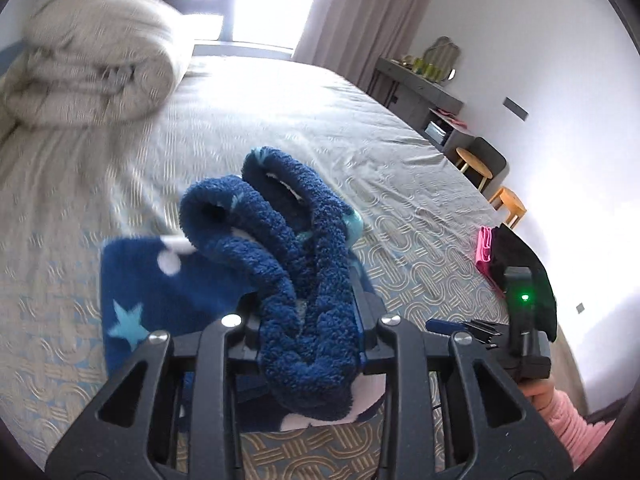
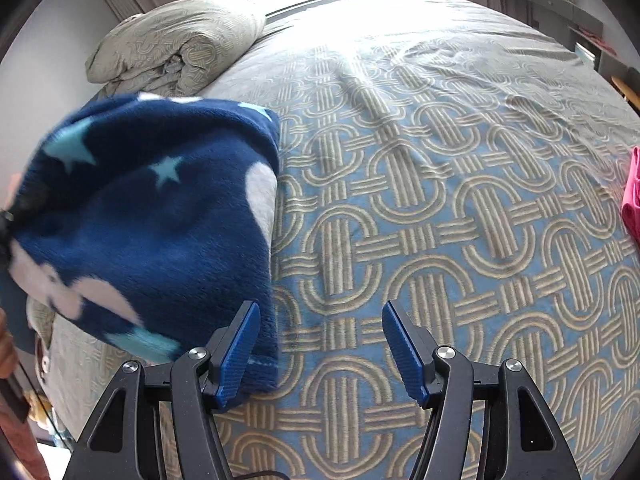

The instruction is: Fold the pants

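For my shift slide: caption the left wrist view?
Left gripper clamps bunched blue star-print fleece pants above the patterned bed cover.

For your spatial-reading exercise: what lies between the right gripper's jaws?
Only bare patterned bedspread; in the right wrist view the right gripper stands open, and the blue star pants lie beyond its left jaw.

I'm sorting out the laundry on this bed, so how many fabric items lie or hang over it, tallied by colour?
Navy blue with stars: 1, the fleece pants, pinched in the left gripper
Beige: 1, the rolled duvet
Pink: 1, a folded cloth at the bed's edge
Black: 1, a cloth beside the pink one
Total: 4
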